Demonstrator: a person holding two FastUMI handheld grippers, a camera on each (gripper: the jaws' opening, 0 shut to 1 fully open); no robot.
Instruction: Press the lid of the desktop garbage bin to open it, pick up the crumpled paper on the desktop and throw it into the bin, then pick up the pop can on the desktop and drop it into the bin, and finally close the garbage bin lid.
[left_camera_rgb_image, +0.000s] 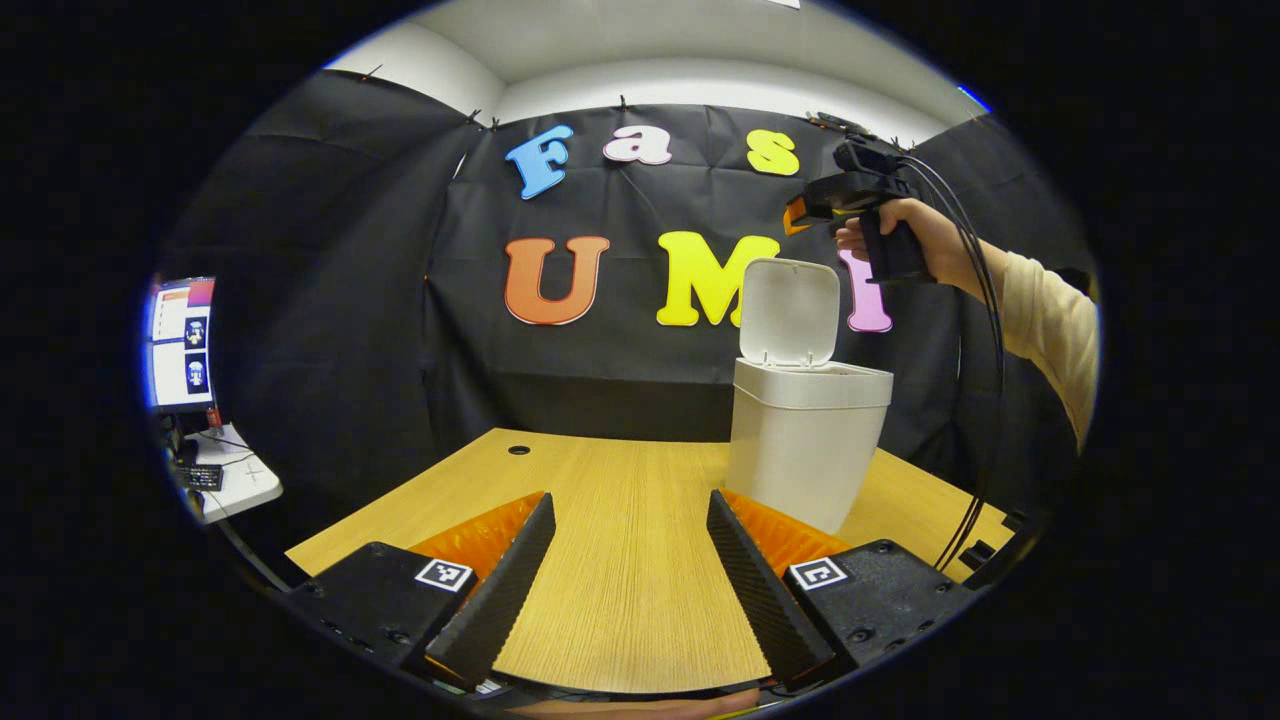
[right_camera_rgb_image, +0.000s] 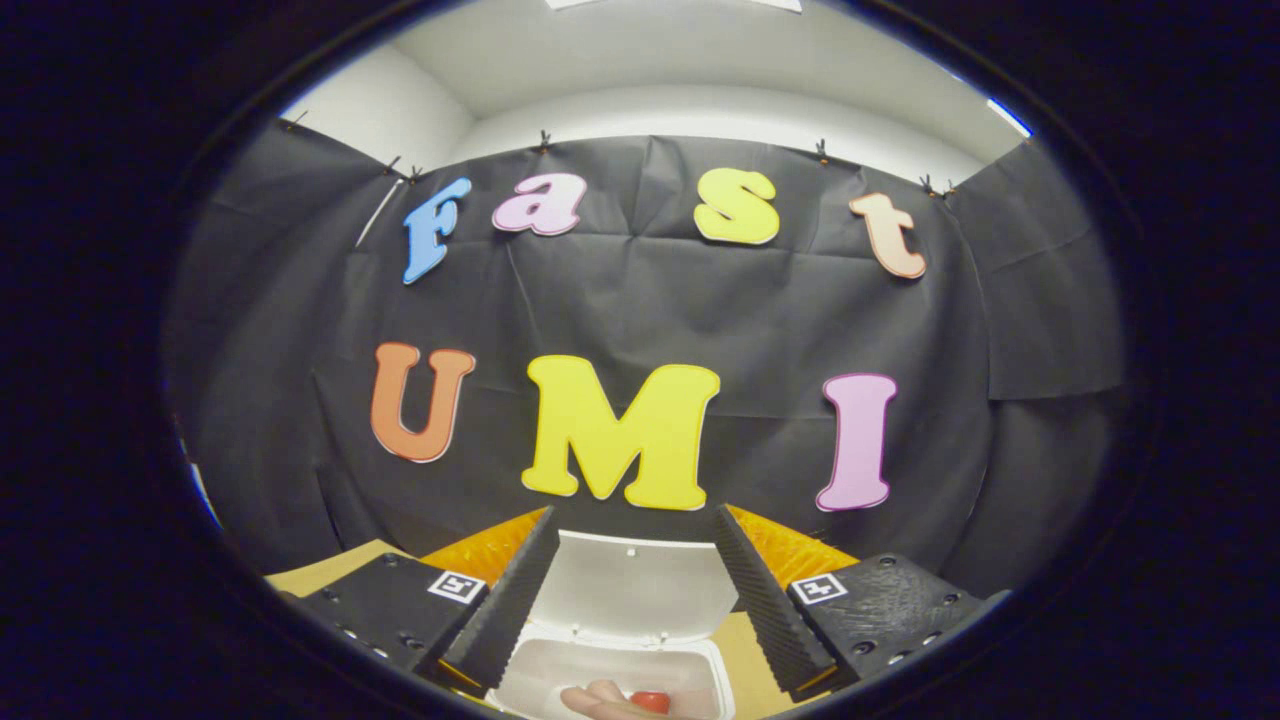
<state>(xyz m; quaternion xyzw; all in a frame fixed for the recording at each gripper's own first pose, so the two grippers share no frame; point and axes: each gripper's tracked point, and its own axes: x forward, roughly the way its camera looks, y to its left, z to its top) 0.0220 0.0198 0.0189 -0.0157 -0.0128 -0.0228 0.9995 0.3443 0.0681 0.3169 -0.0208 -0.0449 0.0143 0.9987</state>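
Left gripper view: my left gripper (left_camera_rgb_image: 630, 560) hangs low over the wooden desktop (left_camera_rgb_image: 620, 600), its fingers spread wide apart with nothing between them. Ahead and to the right stands the white desktop garbage bin (left_camera_rgb_image: 805, 450), its lid (left_camera_rgb_image: 790, 312) swung up and standing upright behind the opening. Above and right of the bin, my other hand (left_camera_rgb_image: 905, 235) holds the right gripper (left_camera_rgb_image: 795, 215) level with the top of the raised lid; from this angle I cannot tell how its fingers stand. The stretch of desktop in sight carries no crumpled paper and no pop can. A monitor (left_camera_rgb_image: 182, 340) sits at the far left, off the desk.

Right gripper view: my right gripper (right_camera_rgb_image: 630, 590) looks down over the open bin (right_camera_rgb_image: 610, 670), fingers well apart and holding nothing. The raised lid (right_camera_rgb_image: 635, 590) shows between the fingers. Inside the bin mouth, at the bottom edge, I note a pale rounded shape (right_camera_rgb_image: 595, 697) and a small red object (right_camera_rgb_image: 650, 702) beside it; they are cut off by the edge, so I cannot say what either is.

Assessment: the lid is open, so the first step is done. With both tools empty and the right one poised over the mouth, I judge that the drops are likely complete, the red item possibly being the can. Closing the lid remains.
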